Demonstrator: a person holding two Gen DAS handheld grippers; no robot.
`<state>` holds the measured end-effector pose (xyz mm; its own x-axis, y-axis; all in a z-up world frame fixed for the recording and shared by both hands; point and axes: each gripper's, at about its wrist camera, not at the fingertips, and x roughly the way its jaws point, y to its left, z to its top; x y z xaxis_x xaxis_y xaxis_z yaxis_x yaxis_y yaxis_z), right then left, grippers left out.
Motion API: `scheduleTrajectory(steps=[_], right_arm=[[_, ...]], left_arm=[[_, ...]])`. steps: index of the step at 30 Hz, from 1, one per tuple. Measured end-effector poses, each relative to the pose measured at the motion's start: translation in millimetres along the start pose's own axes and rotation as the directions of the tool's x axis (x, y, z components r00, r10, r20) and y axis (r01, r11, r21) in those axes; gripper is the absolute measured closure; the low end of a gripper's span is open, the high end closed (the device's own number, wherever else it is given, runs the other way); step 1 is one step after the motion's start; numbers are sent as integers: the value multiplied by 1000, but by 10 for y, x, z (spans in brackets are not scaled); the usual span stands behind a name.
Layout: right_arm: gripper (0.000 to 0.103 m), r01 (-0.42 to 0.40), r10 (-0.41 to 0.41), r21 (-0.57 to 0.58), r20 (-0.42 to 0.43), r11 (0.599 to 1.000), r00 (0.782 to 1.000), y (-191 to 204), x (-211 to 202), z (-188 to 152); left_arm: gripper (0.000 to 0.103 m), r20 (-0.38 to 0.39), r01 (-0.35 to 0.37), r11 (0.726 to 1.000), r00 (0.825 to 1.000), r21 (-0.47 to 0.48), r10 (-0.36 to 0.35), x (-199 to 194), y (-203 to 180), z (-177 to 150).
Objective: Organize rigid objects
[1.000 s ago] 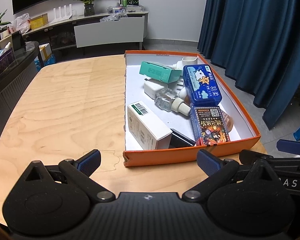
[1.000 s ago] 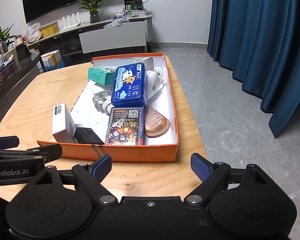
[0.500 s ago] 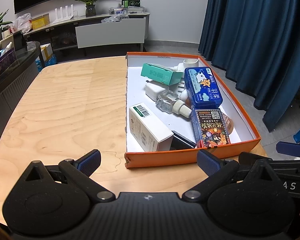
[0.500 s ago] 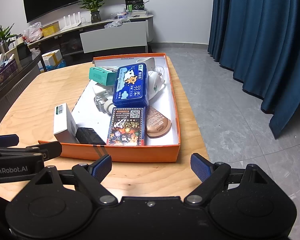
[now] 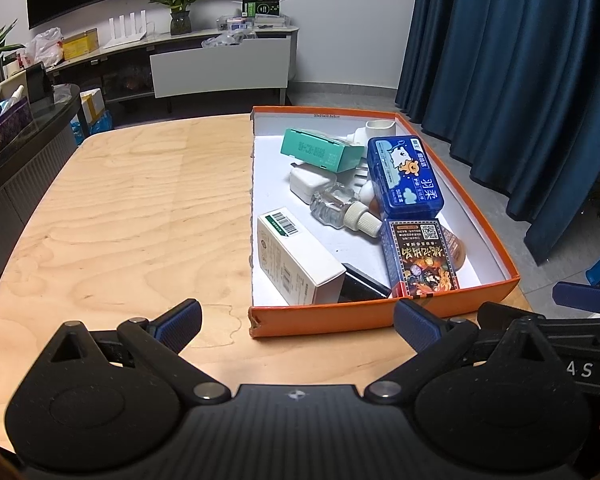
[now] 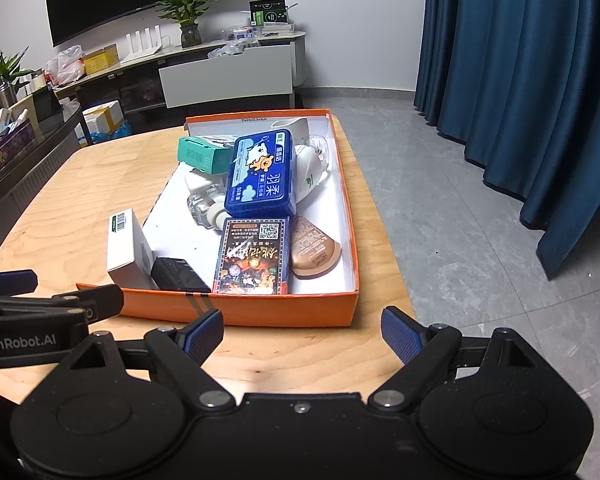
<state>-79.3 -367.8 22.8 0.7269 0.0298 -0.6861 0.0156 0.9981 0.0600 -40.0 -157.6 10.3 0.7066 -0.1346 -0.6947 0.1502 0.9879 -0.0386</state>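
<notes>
The orange box (image 5: 380,314) on the wooden table (image 5: 132,216) holds a blue case (image 5: 406,178), card box (image 5: 420,258) and white carton (image 5: 296,262); both grippers, left (image 5: 296,320) and right (image 6: 302,330), gape empty before its near wall.

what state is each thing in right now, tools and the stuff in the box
left tool: open, empty
right tool: open, empty
orange box: lidless, on the table
blue case: shut, propped on other items
clear bottle: capped, lying on its side
white carton: closed, against the left wall
</notes>
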Motion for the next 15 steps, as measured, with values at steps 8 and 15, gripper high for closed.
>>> scheduleTrajectory(steps=[8,15], right_arm=[[2,0,0,0,0,1000,1000,1,-3,-2],[2,6,-6,5,2,1000,1000,-5,-10,9]], left_arm=[[0,11,8,1000,1000,-7,-8,-20,12,-3],[0,-4,45,999,999,-12,-45,14,21,-8]])
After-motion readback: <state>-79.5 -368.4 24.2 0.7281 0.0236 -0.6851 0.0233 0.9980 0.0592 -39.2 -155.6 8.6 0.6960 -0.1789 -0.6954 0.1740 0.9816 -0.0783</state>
